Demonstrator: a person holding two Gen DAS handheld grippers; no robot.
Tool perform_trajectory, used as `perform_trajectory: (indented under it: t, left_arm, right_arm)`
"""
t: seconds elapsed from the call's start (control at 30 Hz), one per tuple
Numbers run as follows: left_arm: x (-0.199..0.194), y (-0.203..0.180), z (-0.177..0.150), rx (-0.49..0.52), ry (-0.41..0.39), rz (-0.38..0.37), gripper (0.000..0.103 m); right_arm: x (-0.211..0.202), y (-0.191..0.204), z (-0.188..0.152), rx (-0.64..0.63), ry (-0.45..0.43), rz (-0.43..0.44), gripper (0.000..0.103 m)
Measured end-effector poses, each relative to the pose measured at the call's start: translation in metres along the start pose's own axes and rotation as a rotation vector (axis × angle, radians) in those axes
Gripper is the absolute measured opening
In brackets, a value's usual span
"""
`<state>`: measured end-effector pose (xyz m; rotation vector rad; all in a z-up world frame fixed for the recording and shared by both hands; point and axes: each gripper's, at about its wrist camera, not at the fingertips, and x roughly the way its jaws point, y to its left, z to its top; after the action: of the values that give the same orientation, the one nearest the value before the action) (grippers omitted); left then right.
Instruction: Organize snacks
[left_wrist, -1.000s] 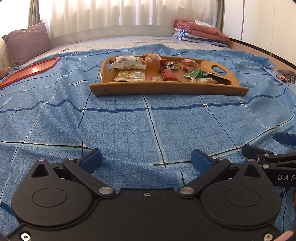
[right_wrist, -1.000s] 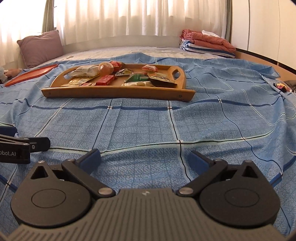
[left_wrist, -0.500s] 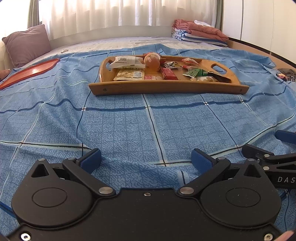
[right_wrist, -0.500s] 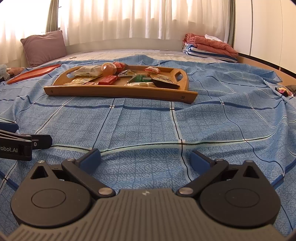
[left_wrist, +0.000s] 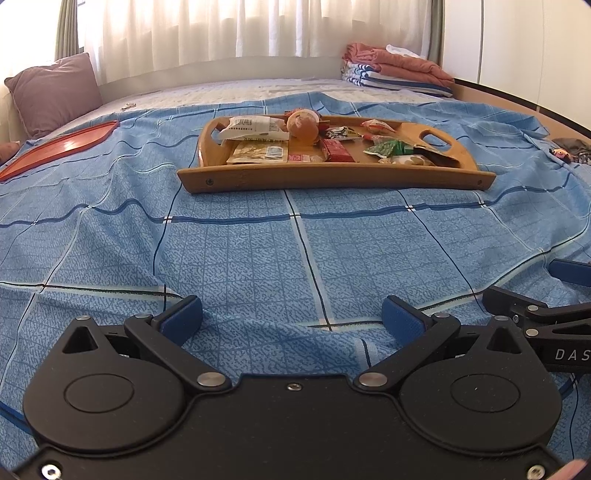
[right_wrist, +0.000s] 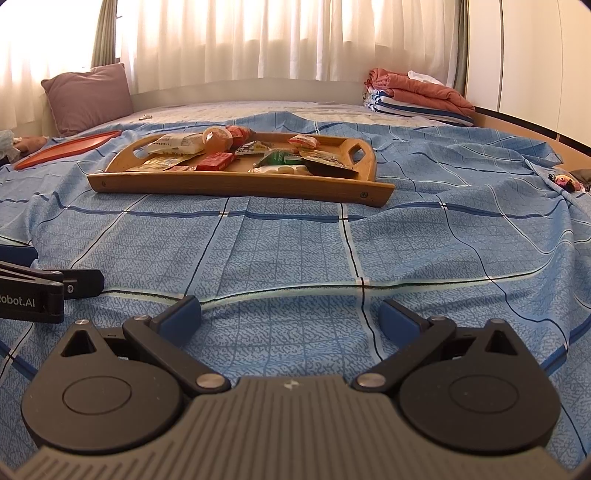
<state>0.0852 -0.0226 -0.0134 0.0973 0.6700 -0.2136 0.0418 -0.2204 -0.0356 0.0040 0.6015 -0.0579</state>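
Snack packets (left_wrist: 325, 142) lie jumbled on a wooden tray (left_wrist: 332, 179) atop the bed; well short of the tray, left gripper (left_wrist: 291, 314) and right gripper (right_wrist: 290, 312) hover wide apart, empty, seemingly poised to reach.

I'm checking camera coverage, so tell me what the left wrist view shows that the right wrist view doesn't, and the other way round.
Only the left wrist view shows the left claw from behind, open above the blue bedspread, with the right claw's side marked "DAS" at its right edge.

Only the right wrist view shows the right claw from behind, also open, with the left claw's side marked "Robot.AI" at its left edge.

Both show the wooden tray of snacks ahead, untouched, the red tray at far left, the pillow and the folded blankets.
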Motion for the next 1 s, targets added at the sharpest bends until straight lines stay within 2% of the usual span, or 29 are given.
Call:
perform_trajectory:
  t: [1.0]
  left_arm:
    - [-0.001, -0.002, -0.0008, 0.0, -0.012, 0.007, 0.103]
  right_arm:
    - [-0.0004, -0.0004, -0.0005, 0.001, -0.002, 0.001, 0.103]
